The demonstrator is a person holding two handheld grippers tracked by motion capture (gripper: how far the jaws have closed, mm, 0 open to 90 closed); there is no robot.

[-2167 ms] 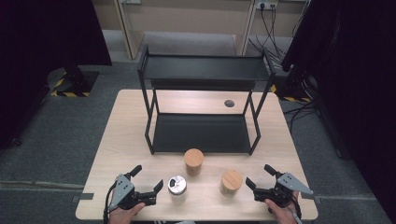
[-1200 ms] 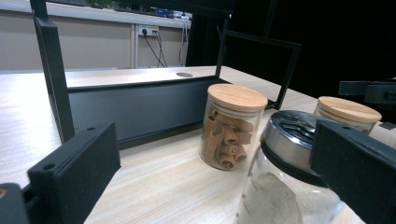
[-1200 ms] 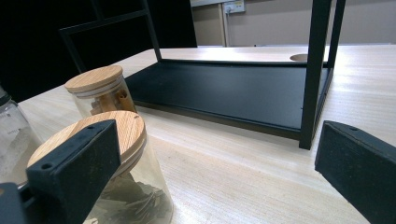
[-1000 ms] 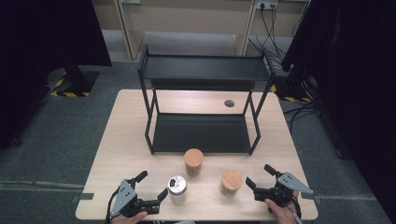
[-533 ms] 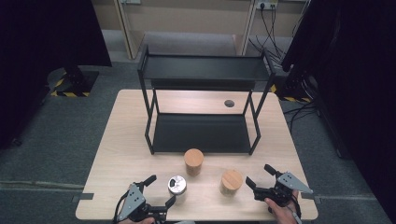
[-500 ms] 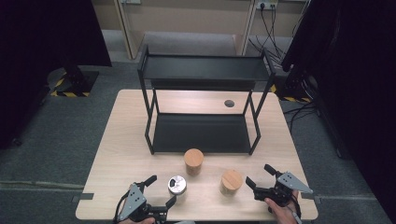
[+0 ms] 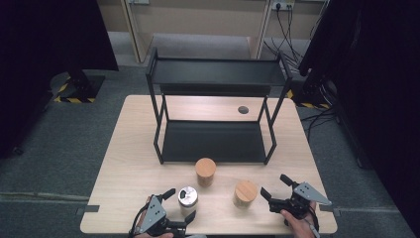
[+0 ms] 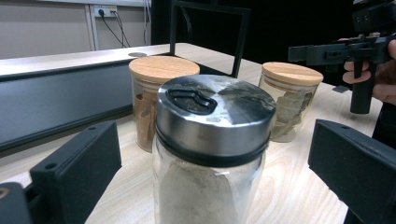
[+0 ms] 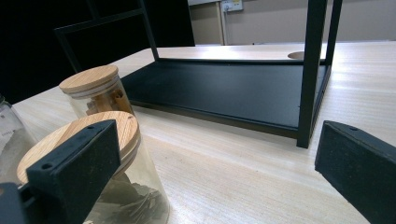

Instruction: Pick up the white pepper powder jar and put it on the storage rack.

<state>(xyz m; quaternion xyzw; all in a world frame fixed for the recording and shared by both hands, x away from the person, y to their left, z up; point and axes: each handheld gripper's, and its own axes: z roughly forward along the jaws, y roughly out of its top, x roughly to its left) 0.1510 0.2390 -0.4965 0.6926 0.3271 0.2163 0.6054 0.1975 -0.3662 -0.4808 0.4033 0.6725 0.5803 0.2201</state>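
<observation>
A glass shaker jar with a metal lid (image 7: 187,197) (image 8: 215,107), holding pale powder, stands near the table's front edge. My left gripper (image 7: 180,205) (image 8: 212,158) is open and straddles it, one jaw on each side with gaps to the glass. Two glass jars with wooden lids stand close by: one (image 7: 205,171) (image 8: 161,88) (image 9: 93,88) just in front of the rack, the other (image 7: 245,193) (image 8: 290,93) (image 9: 133,191) to its right. My right gripper (image 7: 275,187) (image 9: 210,172) is open beside that right jar, its left jaw overlapping the jar's lid in the right gripper view.
A black two-tier metal rack (image 7: 213,141) (image 9: 224,88) fills the table's middle, its lower shelf bare. A round cable hole (image 7: 243,109) lies behind it. The right gripper (image 8: 345,46) and its hand are seen beyond the jars. Cables and dark curtains surround the table.
My left gripper has slid right along the front edge, and its open jaws now sit around the shaker jar. The right gripper and the jars have stayed put.
</observation>
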